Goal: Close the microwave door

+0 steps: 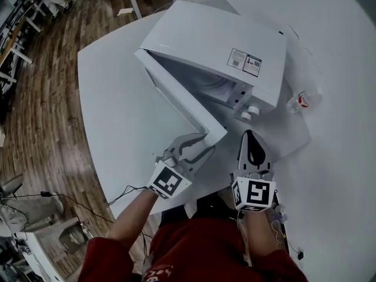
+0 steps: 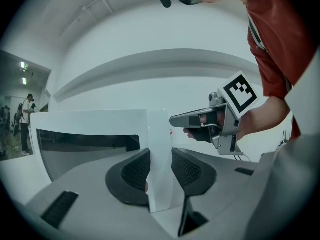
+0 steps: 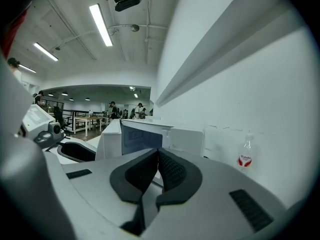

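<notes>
The white microwave [image 1: 217, 40] stands on the white table [image 1: 117, 128] with its door [image 1: 176, 93] swung out toward me. My left gripper [image 1: 202, 141] straddles the door's free end, and in the left gripper view both pads [image 2: 135, 171] press against the door's white edge [image 2: 160, 149]. My right gripper [image 1: 249, 135] is shut just right of the door's end, in front of the control panel with its two knobs [image 1: 249, 111]. In the right gripper view its jaws [image 3: 158, 156] meet with nothing between them, and the microwave [image 3: 185, 139] lies ahead.
A small clear bottle with a red label [image 1: 302, 100] stands to the right of the microwave, by the white wall [image 3: 260, 84]. The table's curved edge [image 1: 94, 157] drops to a wooden floor on the left. Cables [image 1: 117, 195] hang at the near edge.
</notes>
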The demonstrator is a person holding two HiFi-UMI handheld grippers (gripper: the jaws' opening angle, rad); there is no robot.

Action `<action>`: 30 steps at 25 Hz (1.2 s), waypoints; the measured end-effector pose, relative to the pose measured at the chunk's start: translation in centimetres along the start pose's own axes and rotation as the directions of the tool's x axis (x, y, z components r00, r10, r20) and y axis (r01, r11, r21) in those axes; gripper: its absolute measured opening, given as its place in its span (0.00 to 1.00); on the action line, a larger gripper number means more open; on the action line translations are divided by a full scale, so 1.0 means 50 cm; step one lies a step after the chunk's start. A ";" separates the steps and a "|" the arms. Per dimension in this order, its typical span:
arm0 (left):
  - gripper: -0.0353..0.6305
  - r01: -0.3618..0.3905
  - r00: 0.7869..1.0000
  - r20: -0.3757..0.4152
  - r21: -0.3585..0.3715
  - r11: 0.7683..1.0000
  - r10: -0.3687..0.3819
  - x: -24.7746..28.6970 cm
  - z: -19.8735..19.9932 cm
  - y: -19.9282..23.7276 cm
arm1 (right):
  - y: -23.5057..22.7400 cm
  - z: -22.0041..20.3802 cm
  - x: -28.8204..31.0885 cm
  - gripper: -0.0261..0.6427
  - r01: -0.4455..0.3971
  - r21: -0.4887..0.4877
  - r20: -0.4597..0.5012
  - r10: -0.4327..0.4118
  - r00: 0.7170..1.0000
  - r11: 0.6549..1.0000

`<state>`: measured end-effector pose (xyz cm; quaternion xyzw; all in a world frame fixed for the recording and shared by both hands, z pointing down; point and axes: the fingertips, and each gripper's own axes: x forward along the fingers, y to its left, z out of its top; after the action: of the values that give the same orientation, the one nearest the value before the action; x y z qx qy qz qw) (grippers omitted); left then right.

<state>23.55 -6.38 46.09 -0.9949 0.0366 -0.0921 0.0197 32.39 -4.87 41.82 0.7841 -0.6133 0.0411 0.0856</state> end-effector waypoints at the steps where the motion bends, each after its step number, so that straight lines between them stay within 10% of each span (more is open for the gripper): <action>1: 0.27 -0.003 1.000 0.001 -0.003 1.000 0.003 0.009 0.001 0.002 | -0.009 -0.001 0.001 0.07 0.003 0.002 0.001 -0.003 1.000 1.000; 30: 0.27 -0.136 0.991 0.009 -0.061 0.989 0.136 0.226 0.035 0.088 | -0.207 -0.022 0.051 0.07 0.057 0.022 0.011 -0.058 0.998 0.998</action>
<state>34.63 -11.59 46.19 -0.9908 0.1069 -0.0826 -0.0040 43.09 -4.66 42.45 0.8026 -0.5905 0.0406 0.0745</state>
